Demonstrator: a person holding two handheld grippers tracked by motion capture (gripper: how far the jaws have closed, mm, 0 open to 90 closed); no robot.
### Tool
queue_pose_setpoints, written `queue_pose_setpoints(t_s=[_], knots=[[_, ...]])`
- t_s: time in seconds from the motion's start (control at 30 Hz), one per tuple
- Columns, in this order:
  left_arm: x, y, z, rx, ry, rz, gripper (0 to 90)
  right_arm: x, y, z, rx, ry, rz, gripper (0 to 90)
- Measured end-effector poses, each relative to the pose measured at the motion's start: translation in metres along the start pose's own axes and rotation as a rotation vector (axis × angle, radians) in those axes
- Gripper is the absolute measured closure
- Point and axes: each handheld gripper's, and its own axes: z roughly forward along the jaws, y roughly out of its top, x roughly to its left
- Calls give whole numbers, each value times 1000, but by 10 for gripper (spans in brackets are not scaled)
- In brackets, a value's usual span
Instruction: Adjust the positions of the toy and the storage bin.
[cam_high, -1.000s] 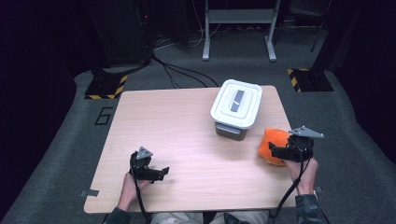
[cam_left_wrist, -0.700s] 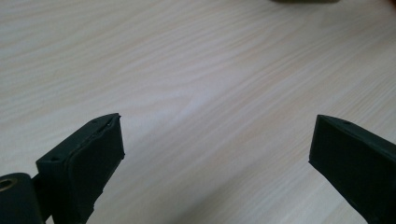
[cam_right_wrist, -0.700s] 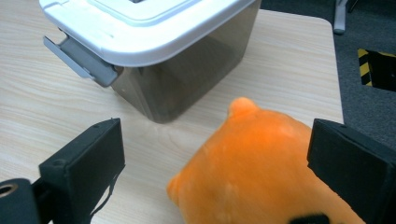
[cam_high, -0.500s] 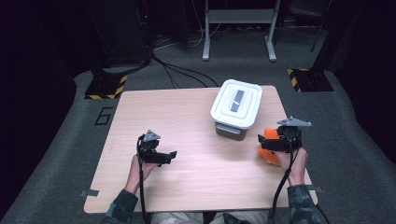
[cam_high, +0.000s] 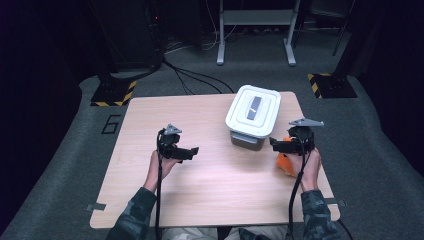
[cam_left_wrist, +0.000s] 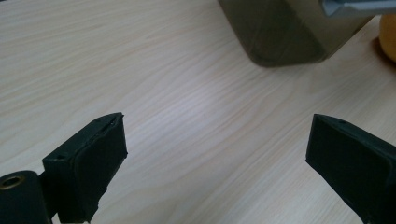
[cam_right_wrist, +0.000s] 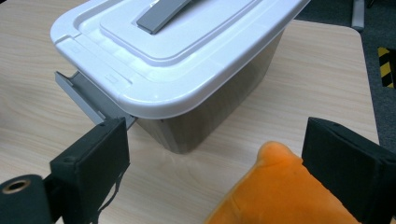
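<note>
The light wooden desk (cam_high: 210, 200) stood on grey carpet (cam_high: 380, 165) in a dark room. Both tools, left tool (cam_high: 192, 151) and right tool (cam_high: 274, 144), were open, near a lidded box (cam_high: 252, 112) and an orange toy (cam_right_wrist: 285, 196).

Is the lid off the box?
No, the white lid sits closed on top of the box, with its grey handle lying flat.

Table (cam_high: 215, 190) brightly lit, surroundings dark; close views soft.
</note>
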Motion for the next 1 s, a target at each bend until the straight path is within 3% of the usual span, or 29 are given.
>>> queue_pose_setpoints(t_s=[0.23, 0.57, 1.0], knots=[[-6, 24, 8, -14, 0, 22, 55, 1, 9, 8, 3, 5, 7, 76], [-14, 54, 25, -21, -17, 24, 56, -2, 20, 19, 17, 10, 42, 93], [-23, 91, 45, -8, 3, 44, 55, -5, 31, 35, 41, 3, 62, 96]])
